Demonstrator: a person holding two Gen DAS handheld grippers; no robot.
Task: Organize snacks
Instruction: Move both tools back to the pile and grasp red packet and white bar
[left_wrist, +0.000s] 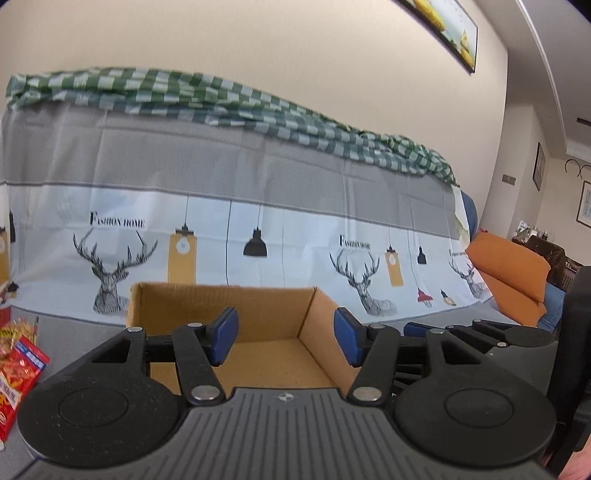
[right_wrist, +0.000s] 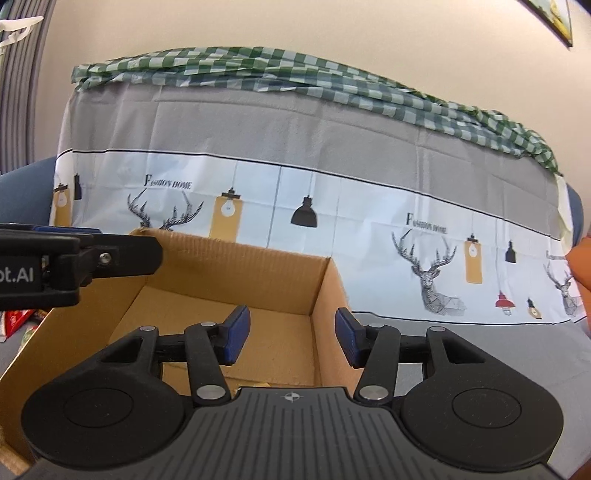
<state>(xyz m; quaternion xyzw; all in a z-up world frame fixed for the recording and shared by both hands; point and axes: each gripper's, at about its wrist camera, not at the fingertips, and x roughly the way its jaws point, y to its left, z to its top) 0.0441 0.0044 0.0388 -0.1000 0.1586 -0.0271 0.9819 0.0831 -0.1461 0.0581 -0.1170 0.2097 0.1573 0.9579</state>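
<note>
Both cameras sit just behind their own fingers and look forward, low and about level, toward a sofa draped with a deer-print cloth. The left wrist view looks over the near edge of an open cardboard box, which lies close ahead, with red snack packets at its far left edge. The right wrist view sits nearer to the same box and faces its right wall. Both views share the box, the cloth and the checked blanket on top; each also catches the other tool at its edge.
</note>
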